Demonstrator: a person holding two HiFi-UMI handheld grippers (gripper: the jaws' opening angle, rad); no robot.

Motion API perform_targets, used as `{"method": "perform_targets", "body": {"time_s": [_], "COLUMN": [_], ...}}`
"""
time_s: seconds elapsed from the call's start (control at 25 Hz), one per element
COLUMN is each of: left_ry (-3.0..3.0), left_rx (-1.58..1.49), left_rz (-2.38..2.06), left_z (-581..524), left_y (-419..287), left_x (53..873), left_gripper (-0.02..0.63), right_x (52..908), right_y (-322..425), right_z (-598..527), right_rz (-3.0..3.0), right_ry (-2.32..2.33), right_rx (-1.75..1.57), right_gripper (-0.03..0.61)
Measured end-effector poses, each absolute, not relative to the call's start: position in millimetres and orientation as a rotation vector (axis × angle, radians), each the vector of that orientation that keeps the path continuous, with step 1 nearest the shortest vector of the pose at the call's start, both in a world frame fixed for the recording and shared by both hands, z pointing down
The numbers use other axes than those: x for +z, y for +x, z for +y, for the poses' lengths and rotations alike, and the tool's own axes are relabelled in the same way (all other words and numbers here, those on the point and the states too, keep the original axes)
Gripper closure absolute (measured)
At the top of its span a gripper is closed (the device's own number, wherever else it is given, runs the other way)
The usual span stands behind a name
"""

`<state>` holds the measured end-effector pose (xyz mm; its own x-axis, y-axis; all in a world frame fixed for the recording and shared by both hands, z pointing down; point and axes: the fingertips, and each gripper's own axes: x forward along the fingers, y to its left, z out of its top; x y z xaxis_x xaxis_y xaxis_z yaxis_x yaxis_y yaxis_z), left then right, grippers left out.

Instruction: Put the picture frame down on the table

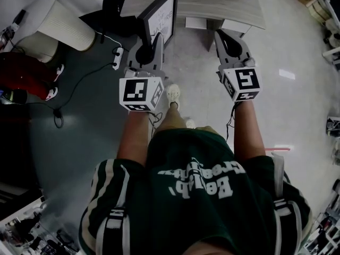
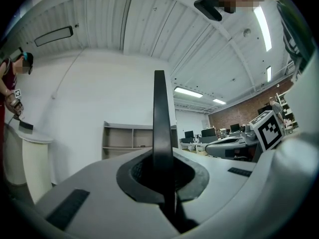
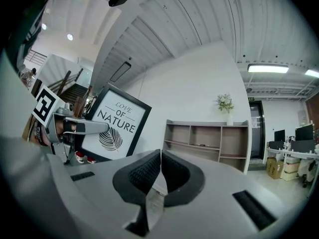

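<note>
Head view, left gripper (image 1: 151, 47): clamped on one edge of the black picture frame with a white print (image 1: 161, 17); the frame is held upright in the air, just before the near edge of the grey wood-grain table (image 1: 212, 1)
Head view, right gripper (image 1: 227, 39): level with the left one, near the frame but apart from it; pale glossy floor (image 1: 297, 105) below
Left gripper view, jaws: narrow, pressed onto the frame, which shows edge-on as a black upright bar (image 2: 159, 118) between the dark textured pads (image 2: 137, 176)
Right gripper view, jaws: together, pad against pad; nothing held
Right gripper view, frame (image 3: 117, 126): tilted, print reading "LOVE OF NATURE" over a leaf drawing; the left gripper (image 3: 82, 127) grips its edge
Right gripper view, background: grey open shelf unit (image 3: 209, 143); white flowers in a vase (image 3: 225, 106) on top
</note>
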<state>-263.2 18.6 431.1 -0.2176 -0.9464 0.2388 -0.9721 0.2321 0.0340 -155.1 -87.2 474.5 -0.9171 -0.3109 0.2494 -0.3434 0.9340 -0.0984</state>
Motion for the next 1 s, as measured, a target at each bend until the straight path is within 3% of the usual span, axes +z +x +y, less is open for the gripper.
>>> {"method": "perform_targets", "body": {"time_s": [1.0], "left_ry": [1.833], "left_rx": [0.203], "left_rz": [-2.305], "left_z": [16], "left_y": [-267], "left_x": [443], "left_gripper": [0.588], "right_x": [474], "right_y": [-162], "right_z": [-87], "right_rz": [-2.845], "right_ry": [0.521], "right_rx": [0.201], "right_gripper": [0.543]}}
